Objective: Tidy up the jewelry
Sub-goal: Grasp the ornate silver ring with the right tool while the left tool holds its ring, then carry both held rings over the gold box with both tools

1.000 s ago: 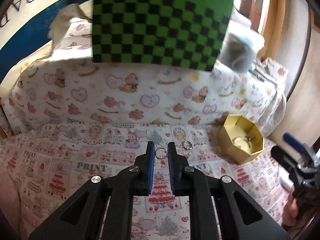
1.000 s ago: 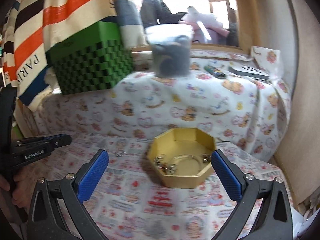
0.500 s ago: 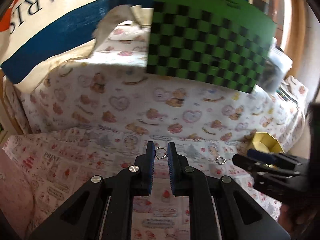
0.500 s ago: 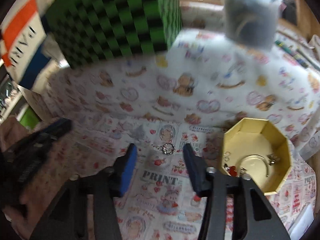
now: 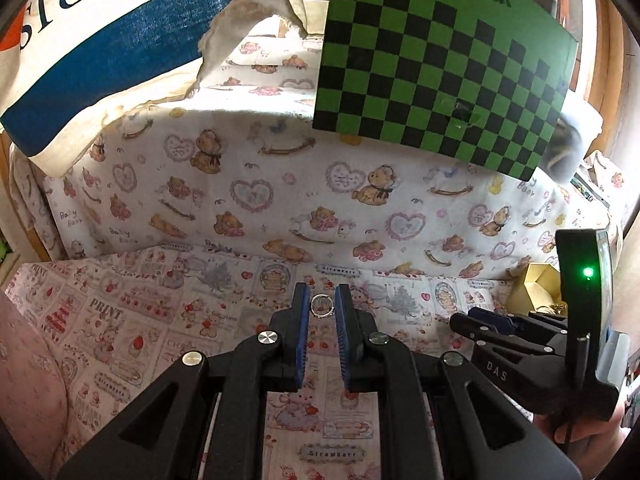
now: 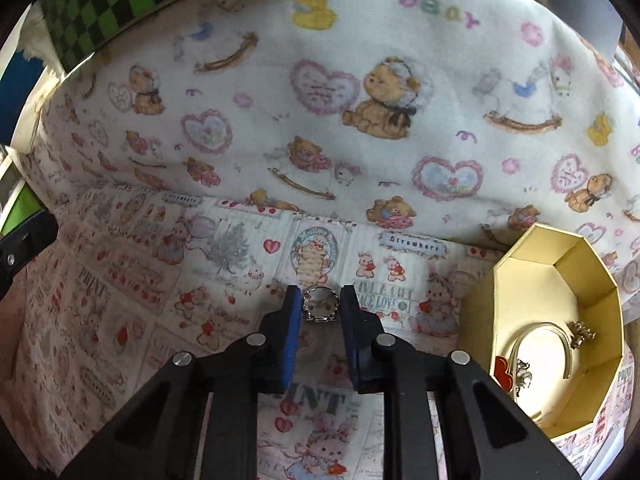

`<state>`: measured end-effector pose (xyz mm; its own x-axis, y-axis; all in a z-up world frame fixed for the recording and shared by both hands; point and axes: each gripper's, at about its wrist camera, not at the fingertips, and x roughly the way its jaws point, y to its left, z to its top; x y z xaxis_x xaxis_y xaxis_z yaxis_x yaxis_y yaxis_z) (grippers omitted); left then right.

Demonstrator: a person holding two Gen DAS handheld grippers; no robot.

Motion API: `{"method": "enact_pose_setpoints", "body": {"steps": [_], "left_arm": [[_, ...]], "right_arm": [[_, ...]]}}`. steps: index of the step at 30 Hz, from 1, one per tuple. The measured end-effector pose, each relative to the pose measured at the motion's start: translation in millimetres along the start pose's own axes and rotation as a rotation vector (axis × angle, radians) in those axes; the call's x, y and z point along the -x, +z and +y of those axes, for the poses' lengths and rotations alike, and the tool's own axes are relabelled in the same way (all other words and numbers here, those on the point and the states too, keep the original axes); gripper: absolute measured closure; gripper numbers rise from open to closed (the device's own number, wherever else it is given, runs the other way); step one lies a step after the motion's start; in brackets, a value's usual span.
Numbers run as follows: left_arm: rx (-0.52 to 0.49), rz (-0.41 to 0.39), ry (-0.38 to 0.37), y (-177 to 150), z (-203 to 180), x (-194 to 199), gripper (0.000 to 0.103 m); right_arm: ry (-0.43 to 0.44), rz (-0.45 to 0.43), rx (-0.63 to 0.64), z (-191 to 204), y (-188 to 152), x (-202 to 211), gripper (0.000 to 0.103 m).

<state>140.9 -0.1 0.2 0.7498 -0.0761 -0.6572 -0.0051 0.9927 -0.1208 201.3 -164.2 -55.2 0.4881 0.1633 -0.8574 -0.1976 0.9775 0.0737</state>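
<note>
- While my right gripper (image 6: 320,306) closes round the ring (image 6: 319,305) on the cloth (image 6: 224,280), pads not pressing yet, it could skid or flip away.
- Left gripper (image 5: 321,304) is narrow, a 2nd ring (image 5: 322,305) between the tips; can't tell if pinched, may drop before the gold box (image 6: 520,256).

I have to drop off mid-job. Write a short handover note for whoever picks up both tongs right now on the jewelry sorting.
Left tongs: narrowly set around a small silver ring at the tips; whether the pads grip it I cannot tell.

Right tongs: jaws closing around a second, jeweled ring lying on the printed cloth; it sits between the pads, contact not clear.

Gold octagonal box: open, right of the right tongs, already holding a bangle, a red heart piece and small sparkly pieces.

Done: several pieces boxed.

Left: finish the right grip, carry both rings to the box, release inside.
</note>
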Motion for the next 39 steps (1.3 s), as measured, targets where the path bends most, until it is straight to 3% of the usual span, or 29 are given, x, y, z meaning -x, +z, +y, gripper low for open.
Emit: {"method": "enact_pose_setpoints", "body": {"steps": [3, 10, 16, 24, 31, 39], "left_arm": [[-0.008, -0.001, 0.006, 0, -2, 0, 0.091], [-0.029, 0.004, -0.007, -2, -8, 0, 0.091], [-0.046, -0.020, -0.030, -5, -16, 6, 0.091], [-0.076, -0.063, -0.045, -11, -27, 8, 0.091], [-0.030, -0.212, -0.027, -11, -25, 32, 0.091], [-0.073, -0.245, -0.036, -15, -37, 40, 0.091]], "right_arm": [[0.025, 0.004, -0.011, 1, -9, 6, 0.082], [-0.042, -0.037, 0.118, 18, -49, 36, 0.082], [-0.073, -0.094, 0.147, 17, -80, 55, 0.082], [0.003, -0.199, 0.061, -16, -78, 83, 0.082], [0.061, -0.334, 0.018, -40, -79, 110, 0.082], [0.056, -0.412, -0.014, -55, -78, 126, 0.082]]}}
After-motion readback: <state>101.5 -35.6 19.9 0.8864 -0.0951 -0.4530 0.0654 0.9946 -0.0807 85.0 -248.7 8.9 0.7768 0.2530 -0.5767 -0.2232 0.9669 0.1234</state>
